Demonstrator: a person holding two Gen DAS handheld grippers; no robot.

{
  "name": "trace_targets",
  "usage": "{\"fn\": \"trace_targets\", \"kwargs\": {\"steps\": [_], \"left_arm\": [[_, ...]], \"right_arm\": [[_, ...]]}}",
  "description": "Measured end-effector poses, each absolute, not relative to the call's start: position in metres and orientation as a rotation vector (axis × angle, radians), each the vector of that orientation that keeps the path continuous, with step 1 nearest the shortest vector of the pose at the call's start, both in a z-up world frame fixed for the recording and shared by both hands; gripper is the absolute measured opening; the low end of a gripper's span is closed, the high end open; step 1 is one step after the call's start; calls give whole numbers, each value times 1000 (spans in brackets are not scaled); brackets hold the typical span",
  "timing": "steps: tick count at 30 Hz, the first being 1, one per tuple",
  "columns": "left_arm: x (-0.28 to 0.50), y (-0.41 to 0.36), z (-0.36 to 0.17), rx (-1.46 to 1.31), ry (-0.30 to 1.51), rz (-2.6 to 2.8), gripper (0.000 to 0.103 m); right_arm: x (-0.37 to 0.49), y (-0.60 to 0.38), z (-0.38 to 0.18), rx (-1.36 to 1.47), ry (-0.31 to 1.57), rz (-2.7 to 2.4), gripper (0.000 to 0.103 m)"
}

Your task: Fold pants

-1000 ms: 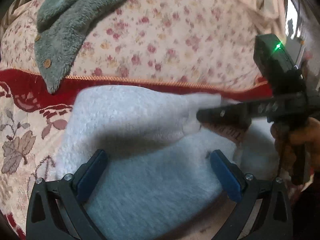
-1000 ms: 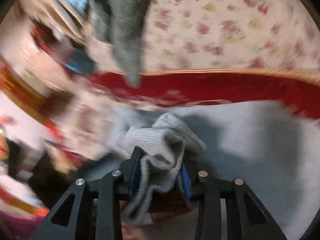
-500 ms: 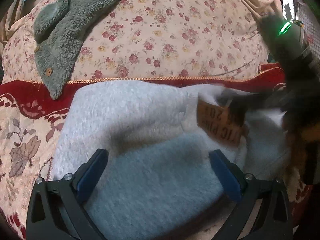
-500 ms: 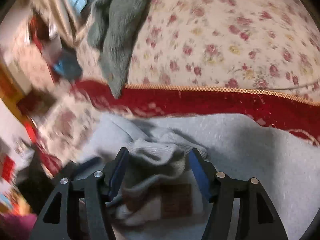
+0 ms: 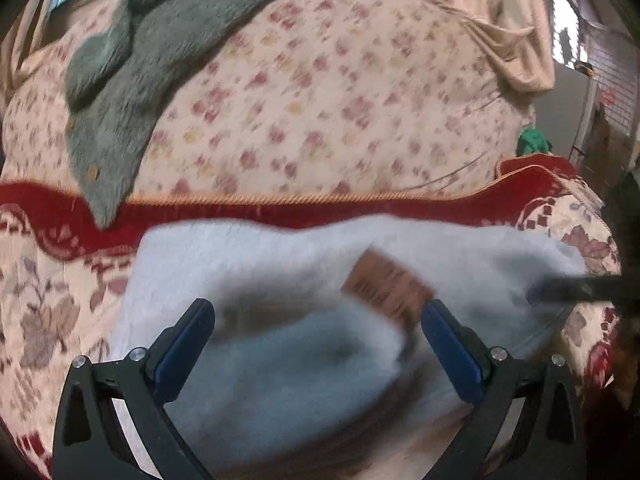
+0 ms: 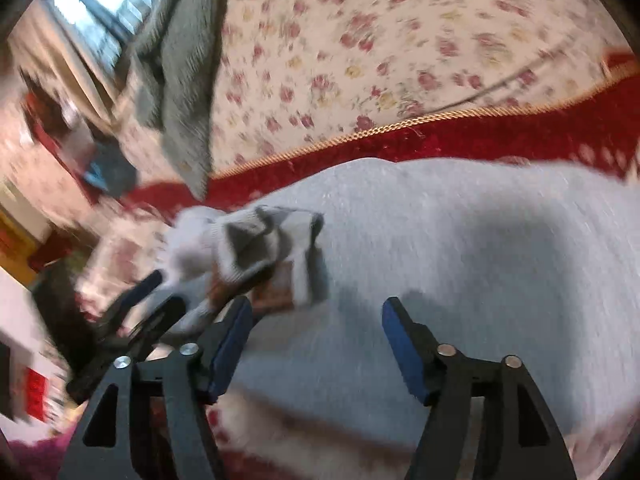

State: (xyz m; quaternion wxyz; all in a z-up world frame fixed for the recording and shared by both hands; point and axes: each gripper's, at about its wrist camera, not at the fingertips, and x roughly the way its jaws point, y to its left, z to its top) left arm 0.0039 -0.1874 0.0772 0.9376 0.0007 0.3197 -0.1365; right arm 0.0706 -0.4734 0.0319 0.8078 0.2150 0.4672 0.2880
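Observation:
The light grey pants (image 5: pixel 248 264) lie folded over on the red patterned blanket (image 5: pixel 48 280), with a brown label patch (image 5: pixel 388 288) showing. My left gripper (image 5: pixel 316 308) hovers over them, open wide, pads not pressing the cloth. The right gripper (image 6: pixel 316 304) has its jaws opening, with only flat grey pants fabric (image 6: pixel 480 248) below them. The ribbed cuffs (image 6: pixel 256 240) lie bunched just left of it, untouched. A finger of the right gripper (image 5: pixel 572 292) shows at the right edge of the left wrist view. The left gripper (image 6: pixel 136 308) appears beside the cuffs.
A floral quilt (image 5: pixel 320 100) rises behind the blanket's gold cord edge (image 5: pixel 280 200). A grey fleece garment (image 5: pixel 120 92) with buttons is draped over it. A green item (image 5: pixel 532 142) sits at the far right. Blurred room clutter (image 6: pixel 48 160) lies past the bed's left side.
The right gripper opened, let go of the ribbed cuffs and slid right across the pants. The cuffs now lie on the fabric. The left gripper rose a little.

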Motion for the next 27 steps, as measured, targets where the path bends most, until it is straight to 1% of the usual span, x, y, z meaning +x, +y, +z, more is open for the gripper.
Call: {"fn": "trace_targets", "kwargs": {"steps": [4, 7, 11, 15, 19, 22, 27], "left_arm": [[6, -219, 87, 23, 647, -356, 103], [8, -250, 88, 39, 660, -438, 103], [22, -284, 89, 3, 719, -564, 103], [50, -310, 90, -58, 798, -638, 103], [78, -337, 92, -23, 826, -673, 103], [99, -359, 90, 15, 849, -689, 103], [134, -391, 79, 24, 905, -724, 103]], "right_arm": [[33, -520, 29, 564, 983, 549, 85], [19, -557, 21, 616, 985, 444, 87], [22, -590, 9, 717, 984, 361, 88], [33, -607, -4, 789, 975, 303, 89], [38, -614, -15, 827, 986, 269, 90], [38, -618, -21, 822, 1046, 217, 91], [36, -627, -31, 857, 1006, 248, 92]]}}
